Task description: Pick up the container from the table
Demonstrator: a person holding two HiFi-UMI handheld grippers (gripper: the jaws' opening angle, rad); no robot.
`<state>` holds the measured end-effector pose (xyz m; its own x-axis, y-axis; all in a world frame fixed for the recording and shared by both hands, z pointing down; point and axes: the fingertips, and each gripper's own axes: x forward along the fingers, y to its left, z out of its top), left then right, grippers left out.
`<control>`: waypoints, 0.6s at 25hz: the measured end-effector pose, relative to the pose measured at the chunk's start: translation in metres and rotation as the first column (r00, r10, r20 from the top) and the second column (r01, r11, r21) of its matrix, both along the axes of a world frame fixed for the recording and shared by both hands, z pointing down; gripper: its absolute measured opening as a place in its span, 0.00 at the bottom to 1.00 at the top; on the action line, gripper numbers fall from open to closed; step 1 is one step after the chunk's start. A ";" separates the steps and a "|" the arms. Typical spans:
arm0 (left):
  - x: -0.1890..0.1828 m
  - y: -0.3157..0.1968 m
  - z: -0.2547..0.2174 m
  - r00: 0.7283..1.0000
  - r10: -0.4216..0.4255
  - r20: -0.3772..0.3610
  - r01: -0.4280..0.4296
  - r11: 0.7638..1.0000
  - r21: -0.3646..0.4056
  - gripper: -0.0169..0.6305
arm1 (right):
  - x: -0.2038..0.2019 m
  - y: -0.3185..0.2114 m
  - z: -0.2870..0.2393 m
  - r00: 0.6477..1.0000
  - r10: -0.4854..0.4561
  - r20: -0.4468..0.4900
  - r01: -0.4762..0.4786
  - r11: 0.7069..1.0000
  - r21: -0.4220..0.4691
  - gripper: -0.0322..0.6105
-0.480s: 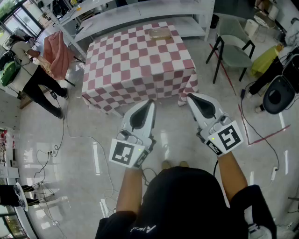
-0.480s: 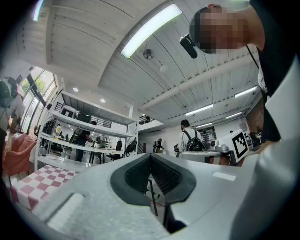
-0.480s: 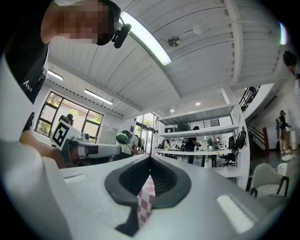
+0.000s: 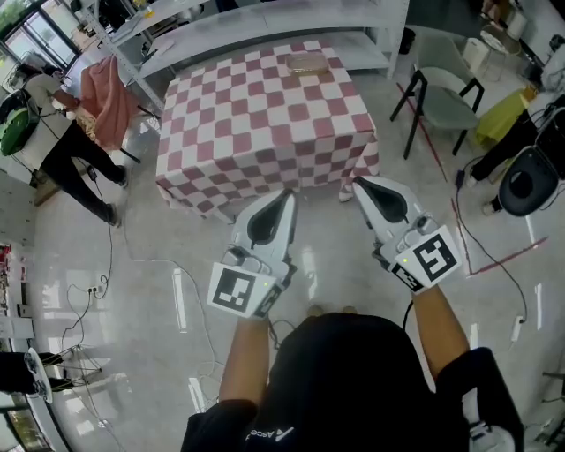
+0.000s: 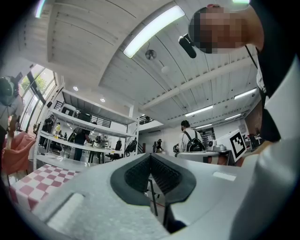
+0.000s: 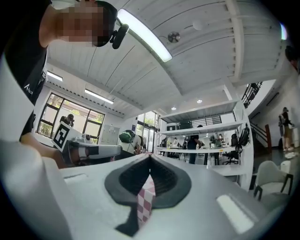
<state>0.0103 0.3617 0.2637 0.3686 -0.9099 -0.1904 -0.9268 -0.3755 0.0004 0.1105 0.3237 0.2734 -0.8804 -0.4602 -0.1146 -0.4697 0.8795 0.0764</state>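
Observation:
The container (image 4: 305,63), shallow and pale with a tan tint, lies near the far edge of the table with the red-and-white checked cloth (image 4: 265,132). Both grippers hover over the floor in front of the table, well short of the container. My left gripper (image 4: 285,192) points at the table's near edge, jaws together and empty. My right gripper (image 4: 357,183) is beside it, jaws also together and empty. In the left gripper view the left gripper (image 5: 150,155) shows its pads meeting. In the right gripper view the right gripper (image 6: 150,156) does too, with a sliver of checked cloth (image 6: 145,204) beyond.
A grey-green chair (image 4: 444,95) stands right of the table. A person (image 4: 55,132) stands at the left by a pink cloth (image 4: 108,99). White shelving (image 4: 265,22) runs behind the table. Cables (image 4: 132,260) trail over the shiny floor. A black round object (image 4: 526,179) sits at the right.

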 end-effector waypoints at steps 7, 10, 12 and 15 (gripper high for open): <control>-0.034 -0.014 0.004 1.000 0.010 -0.008 -0.009 1.000 0.023 0.04 | -0.028 -0.013 0.006 1.000 0.023 -0.016 -0.023 1.000 0.019 0.05; -0.047 -0.027 0.003 1.000 0.012 -0.008 -0.012 1.000 0.025 0.04 | -0.038 -0.026 0.008 0.999 0.031 -0.020 -0.030 0.999 0.015 0.05; -0.056 -0.038 0.004 1.000 0.009 -0.010 -0.009 1.000 0.022 0.04 | -0.047 -0.037 0.010 0.999 0.027 -0.020 -0.027 1.000 0.012 0.05; -0.072 -0.065 0.005 1.000 -0.001 -0.012 0.001 1.000 0.022 0.04 | -0.060 -0.064 0.012 1.000 0.019 -0.019 -0.019 1.000 0.017 0.05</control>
